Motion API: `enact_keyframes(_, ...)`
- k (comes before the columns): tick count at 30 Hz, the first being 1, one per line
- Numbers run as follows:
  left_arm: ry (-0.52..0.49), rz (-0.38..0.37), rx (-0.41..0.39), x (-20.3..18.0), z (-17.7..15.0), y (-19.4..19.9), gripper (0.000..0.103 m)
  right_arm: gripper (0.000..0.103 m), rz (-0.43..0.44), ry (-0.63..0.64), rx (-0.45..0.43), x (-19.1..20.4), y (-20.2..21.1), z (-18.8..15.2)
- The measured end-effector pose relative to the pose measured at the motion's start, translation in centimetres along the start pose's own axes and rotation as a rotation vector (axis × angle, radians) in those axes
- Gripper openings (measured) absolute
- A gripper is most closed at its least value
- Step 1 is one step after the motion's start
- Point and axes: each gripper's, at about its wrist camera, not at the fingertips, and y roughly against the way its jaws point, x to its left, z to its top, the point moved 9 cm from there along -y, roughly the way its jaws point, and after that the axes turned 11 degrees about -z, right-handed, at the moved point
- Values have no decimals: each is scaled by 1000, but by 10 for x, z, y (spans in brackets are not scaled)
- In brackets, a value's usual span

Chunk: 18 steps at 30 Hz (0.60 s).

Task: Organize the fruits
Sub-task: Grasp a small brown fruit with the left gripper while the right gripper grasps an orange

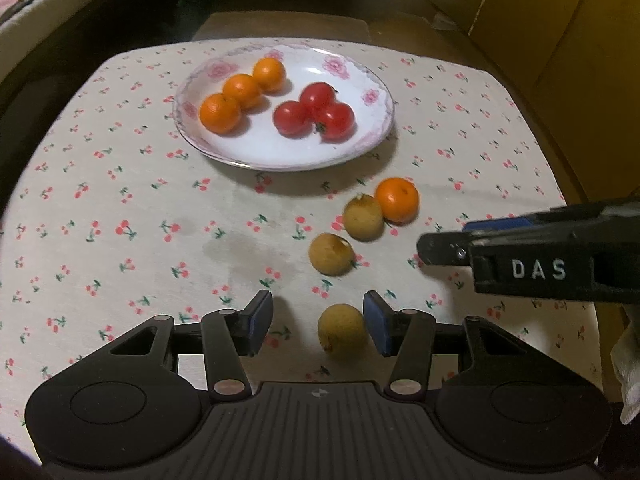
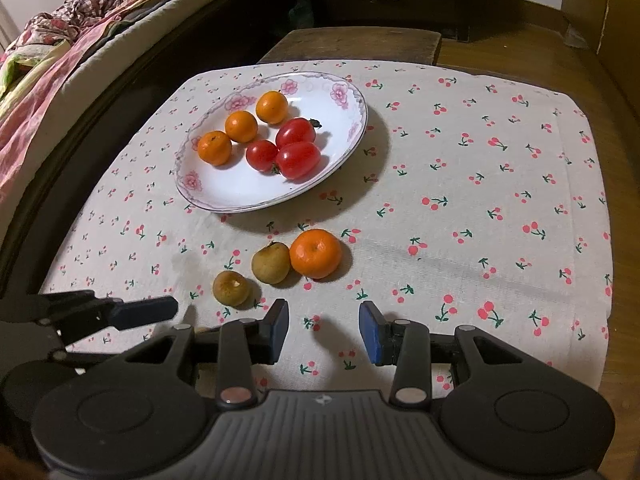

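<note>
A flowered white plate (image 1: 276,163) (image 2: 224,200) holds three small oranges (image 1: 242,90) (image 2: 241,126) and three red tomatoes (image 1: 316,114) (image 2: 297,154). On the cherry-print cloth lie a loose orange (image 1: 397,200) (image 2: 316,253) and two brown round fruits (image 1: 363,217) (image 1: 331,254) (image 2: 271,262) (image 2: 231,288). A third brown fruit (image 1: 342,328) sits between the jaws of my left gripper (image 1: 319,324) (image 2: 160,308), close against the right pad (image 1: 376,326) and well apart from the left pad. My right gripper (image 2: 325,330) (image 1: 440,246) hovers open over bare cloth, right of the loose fruits.
The cloth-covered table (image 2: 500,200) has a wide bare stretch to the right of the plate. A bed with bedding (image 2: 48,80) runs along the left. A wooden bench (image 2: 352,44) and a dark drawer cabinet (image 2: 384,0) stand behind the table.
</note>
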Motion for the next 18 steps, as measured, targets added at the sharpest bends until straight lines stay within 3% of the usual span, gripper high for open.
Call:
enact_keyframes(7,-13,-27,15,-10,-8,-3,44,39,14,-34,-5,-5,1,3)
enact_keyframes(18,-24,-29,8,-12,-10,-4,36,39,13,-50,-11,-9,-1,9)
